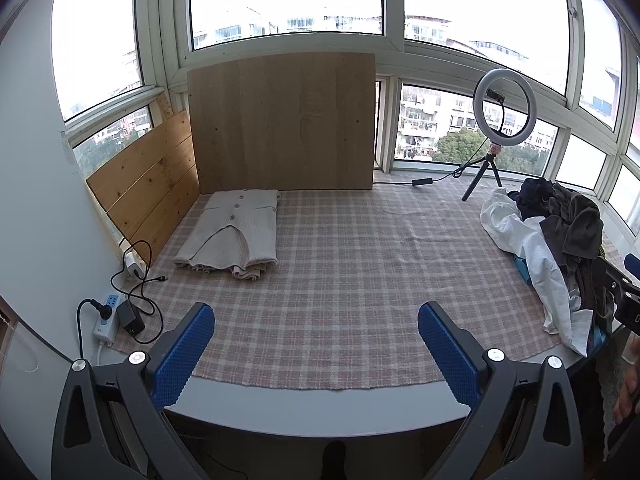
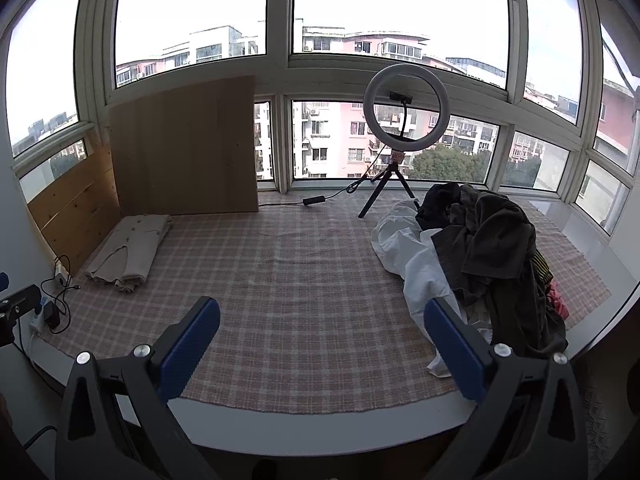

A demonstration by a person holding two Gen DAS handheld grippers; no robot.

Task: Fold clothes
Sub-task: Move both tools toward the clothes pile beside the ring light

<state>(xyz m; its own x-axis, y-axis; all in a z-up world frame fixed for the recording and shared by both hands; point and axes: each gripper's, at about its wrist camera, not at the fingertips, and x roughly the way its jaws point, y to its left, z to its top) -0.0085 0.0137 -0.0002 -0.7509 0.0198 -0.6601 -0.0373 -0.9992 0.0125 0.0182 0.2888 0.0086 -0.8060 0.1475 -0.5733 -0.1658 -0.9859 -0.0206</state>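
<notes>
i'm in a home, on a glazed balcony or sunroom high up in an apartment block. curved windows point(image 2: 280, 8) wrap around me, with pink and white residential buildings point(image 2: 344, 136) and treetops outside. a low platform covered by a plaid cloth point(image 1: 340, 264) runs to the sills. a folded beige cardigan point(image 1: 232, 232) lies at its far left corner, a heap of unfolded laundry point(image 2: 480, 248) along its right edge. a ring light on a tripod point(image 2: 404, 120) stands at the far edge, and a power strip point(image 1: 107, 316) sits at the left edge.
</notes>
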